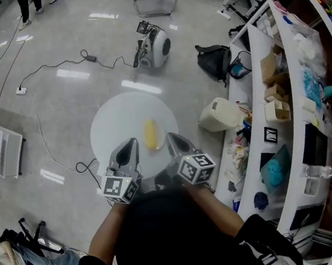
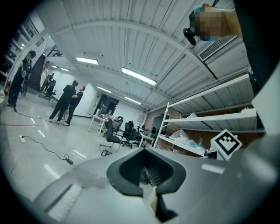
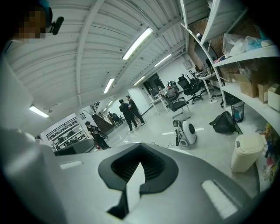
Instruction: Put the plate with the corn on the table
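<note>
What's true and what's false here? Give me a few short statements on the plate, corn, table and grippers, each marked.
1. The corn lies on the plate. True.
2. The table is square. False: it is round and white.
3. The left gripper is at the plate's left edge and the right gripper at its right edge. True.
4. The right gripper's jaws are empty. False: in the right gripper view a white edge, apparently the plate's rim, sits between them.
5. The pale bin stands left of the table. False: it stands to the right, by the shelving.
</note>
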The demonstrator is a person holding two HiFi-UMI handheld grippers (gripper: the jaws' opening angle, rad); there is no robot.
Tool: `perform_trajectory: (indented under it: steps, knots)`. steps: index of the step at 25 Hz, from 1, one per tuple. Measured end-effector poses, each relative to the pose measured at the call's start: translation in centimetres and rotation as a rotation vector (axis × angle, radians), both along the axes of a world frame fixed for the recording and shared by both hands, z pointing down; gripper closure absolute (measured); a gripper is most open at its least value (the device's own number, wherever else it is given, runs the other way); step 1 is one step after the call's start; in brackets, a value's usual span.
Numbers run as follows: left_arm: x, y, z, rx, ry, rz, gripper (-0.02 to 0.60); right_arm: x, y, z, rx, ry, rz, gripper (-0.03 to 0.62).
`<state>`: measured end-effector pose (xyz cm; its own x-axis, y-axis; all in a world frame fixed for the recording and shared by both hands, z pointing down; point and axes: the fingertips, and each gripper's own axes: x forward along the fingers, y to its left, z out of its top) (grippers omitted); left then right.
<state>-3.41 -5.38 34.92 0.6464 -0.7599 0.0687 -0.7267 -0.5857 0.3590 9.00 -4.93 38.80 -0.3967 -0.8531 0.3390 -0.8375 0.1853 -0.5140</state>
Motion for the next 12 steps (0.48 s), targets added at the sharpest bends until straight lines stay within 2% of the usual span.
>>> perform_trajectory:
  steps: [7, 12]
  knots:
    - [0.1, 0.01, -0.81, -0.01, 0.022, -0.014, 0.58, 0.01, 0.38, -0.06, -0.002, 0.009, -0.008, 0.586]
    - [0.16, 0.18, -0.69, 0.016, 0.02, -0.011, 0.58, 0.12, 0.72, 0.19, 0.001, 0.005, -0.012, 0.586]
